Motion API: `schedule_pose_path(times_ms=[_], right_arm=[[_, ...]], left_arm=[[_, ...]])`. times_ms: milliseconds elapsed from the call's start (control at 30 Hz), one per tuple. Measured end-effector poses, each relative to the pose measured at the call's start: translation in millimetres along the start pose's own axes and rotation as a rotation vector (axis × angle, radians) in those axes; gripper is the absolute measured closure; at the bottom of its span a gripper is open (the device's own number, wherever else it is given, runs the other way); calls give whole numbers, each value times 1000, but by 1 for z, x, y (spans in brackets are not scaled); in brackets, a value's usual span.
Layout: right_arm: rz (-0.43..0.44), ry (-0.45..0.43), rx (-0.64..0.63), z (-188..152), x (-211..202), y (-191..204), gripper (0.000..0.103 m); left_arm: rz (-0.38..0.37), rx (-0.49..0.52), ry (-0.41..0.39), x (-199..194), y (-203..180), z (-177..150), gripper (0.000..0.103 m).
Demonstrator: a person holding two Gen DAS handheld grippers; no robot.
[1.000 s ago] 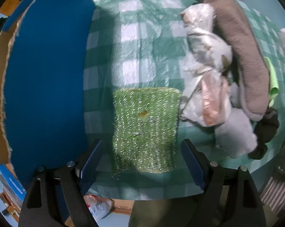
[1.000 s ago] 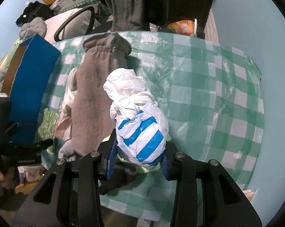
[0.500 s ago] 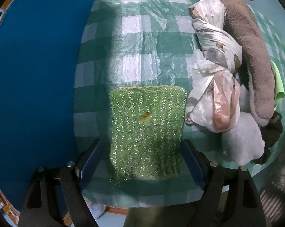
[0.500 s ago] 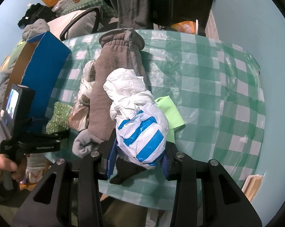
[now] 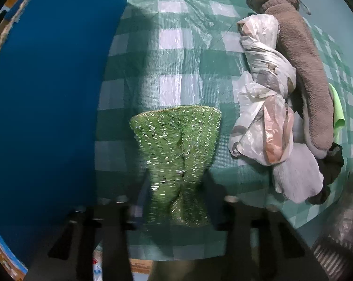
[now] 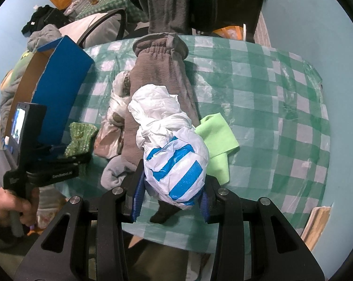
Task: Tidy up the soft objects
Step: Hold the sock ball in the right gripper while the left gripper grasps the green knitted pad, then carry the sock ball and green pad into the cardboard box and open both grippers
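Note:
My left gripper [image 5: 176,199] is shut on a sparkly green scrubbing cloth [image 5: 178,145], which is pinched and folded at the table's near edge; it also shows in the right wrist view [image 6: 79,138]. My right gripper [image 6: 171,199] is shut on a knotted white plastic bag with blue stripes [image 6: 174,154], held above the table. A brown fleece garment [image 6: 162,89], knotted clear plastic bags [image 5: 263,107], a grey sock [image 5: 296,171], a black sock [image 5: 333,164] and a light green cloth [image 6: 216,140] lie in a pile on the checked tablecloth [image 6: 270,98].
A blue cardboard box [image 5: 47,93] stands open at the table's left, close beside the green cloth; it also shows in the right wrist view [image 6: 61,79]. A chair and clothes sit behind the table. A person stands at the far edge.
My left gripper has closed on the green cloth, bunching it into a fold. My right gripper has risen slightly with the striped bag, revealing the light green cloth.

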State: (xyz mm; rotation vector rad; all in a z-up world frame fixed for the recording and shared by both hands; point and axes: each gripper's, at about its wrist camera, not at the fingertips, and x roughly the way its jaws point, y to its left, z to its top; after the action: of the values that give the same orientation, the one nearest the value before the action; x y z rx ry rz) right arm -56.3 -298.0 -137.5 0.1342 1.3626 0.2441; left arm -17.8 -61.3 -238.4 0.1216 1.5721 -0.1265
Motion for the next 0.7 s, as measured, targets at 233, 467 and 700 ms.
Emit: schedule_pose_path(times_ms=[233, 467, 700], right_arm=[[1, -16, -1, 3, -5, 11, 66], [5, -38, -10, 8, -15, 25, 66], [14, -59, -22, 15, -27, 45, 66]], left_arm=[[-20, 7, -15, -21, 11, -17, 76], [-25, 31, -63, -61, 16, -25, 76], [-37, 31, -128, -104, 30, -33, 76]])
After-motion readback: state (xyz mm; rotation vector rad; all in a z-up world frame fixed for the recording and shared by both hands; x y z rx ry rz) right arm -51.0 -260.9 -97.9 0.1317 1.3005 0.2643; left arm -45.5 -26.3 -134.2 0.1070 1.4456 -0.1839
